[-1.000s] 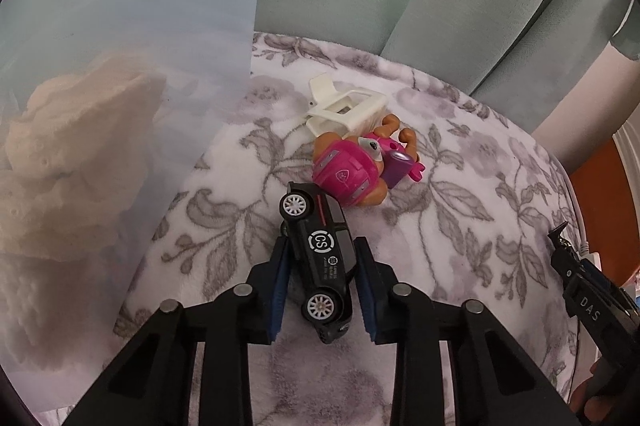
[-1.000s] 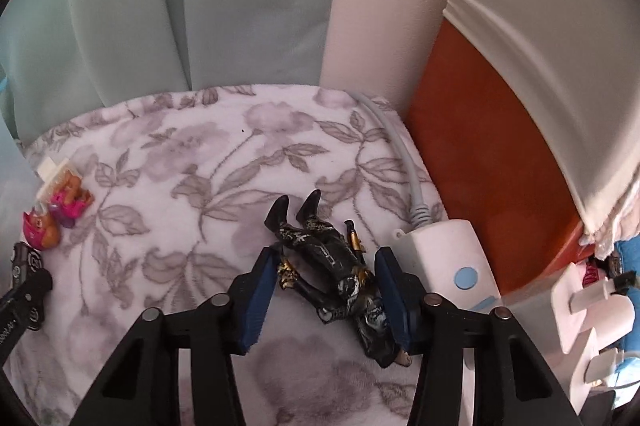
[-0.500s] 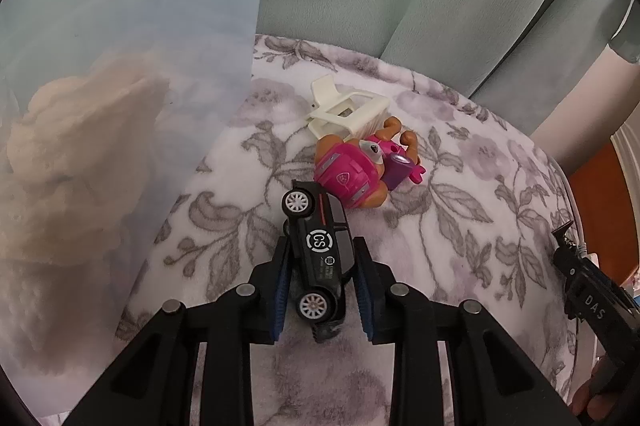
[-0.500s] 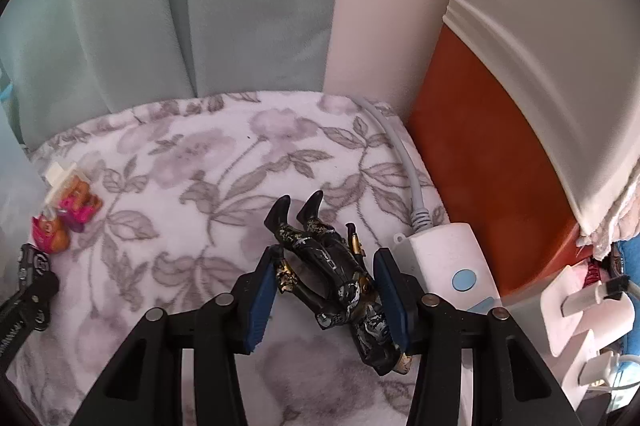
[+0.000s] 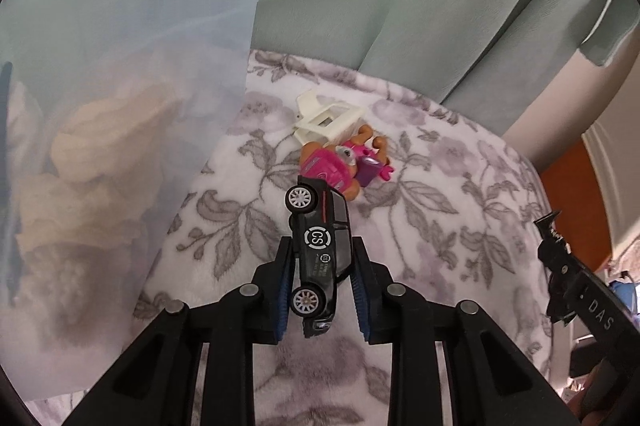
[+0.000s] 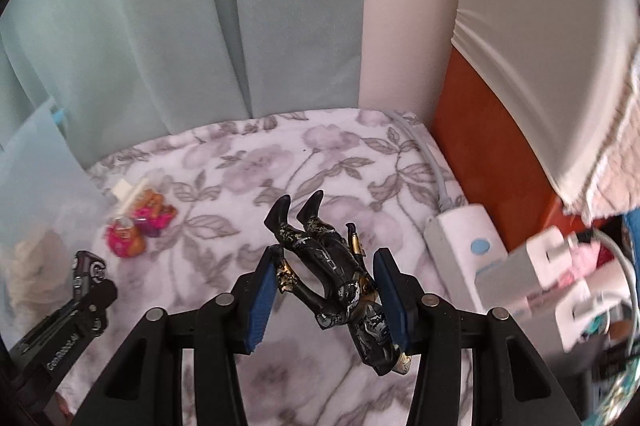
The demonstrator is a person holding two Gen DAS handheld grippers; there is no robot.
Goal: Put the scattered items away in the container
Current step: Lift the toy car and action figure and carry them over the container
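Observation:
My left gripper (image 5: 320,286) is shut on a black toy car (image 5: 318,250) marked "CS" and holds it above the floral blanket (image 5: 420,226). My right gripper (image 6: 326,294) is shut on a black and gold action figure (image 6: 336,270), lifted off the blanket, boots pointing away. A pink and orange pup toy (image 5: 340,166) lies beside a white plastic piece (image 5: 328,118) on the blanket; both also show in the right wrist view (image 6: 136,226). The translucent container (image 5: 100,146) stands at the left, with cream cloth inside.
A white power strip (image 6: 464,242) with a grey cable and white chargers (image 6: 560,266) lies along the blanket's right edge. An orange panel (image 6: 480,146) and green curtains (image 5: 400,6) stand behind. The right gripper shows at the right of the left wrist view (image 5: 576,290).
Both grippers have risen, lifting the toy car and the action figure off the blanket. The left gripper's jaws closed further on the car.

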